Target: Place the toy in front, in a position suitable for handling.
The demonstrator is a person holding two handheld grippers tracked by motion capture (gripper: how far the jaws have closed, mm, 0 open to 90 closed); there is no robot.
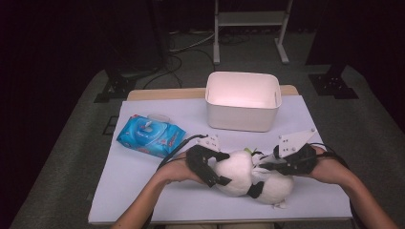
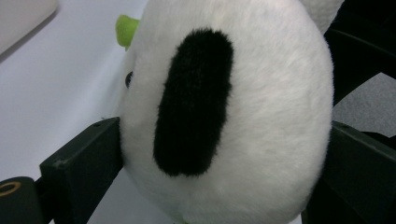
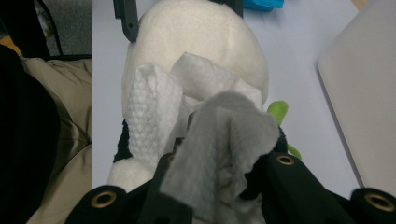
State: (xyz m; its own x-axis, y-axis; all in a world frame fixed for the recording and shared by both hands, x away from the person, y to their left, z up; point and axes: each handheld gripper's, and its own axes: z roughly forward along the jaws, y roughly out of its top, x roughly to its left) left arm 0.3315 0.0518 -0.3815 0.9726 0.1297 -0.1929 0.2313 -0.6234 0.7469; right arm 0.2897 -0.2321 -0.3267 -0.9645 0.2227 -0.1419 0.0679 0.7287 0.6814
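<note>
I am holding the soft panda toy (image 1: 250, 177) between my two tongs, near the front edge of the bench (image 1: 143, 191). The toy is round and fluffy, white plush with black patches and a small green piece at its head. My left tongs (image 1: 216, 168) are standing wide around the toy's round head; in the left gripper view the two black jaws are touching the fur (image 2: 261, 116) on both sides, so I am counting them as grasping the toy. My right tongs (image 1: 267, 164) are clenched on a white wipe (image 3: 219, 140), a thin cloth with a small embossed pattern, crumpled and folded, and it is lying against the toy's body just in front of these tongs.

Beyond my left tongs, the blue wipe packet (image 1: 150, 135) is lying flat, shiny plastic with a lid on top, well apart from the toy. Beyond both tongs, the white plastic bin (image 1: 242, 121) with rounded corners is standing near the far edge of the bench.

Between the tongs and the bin the bench is open and smooth. Behind my right tongs the bench's edge is near.
</note>
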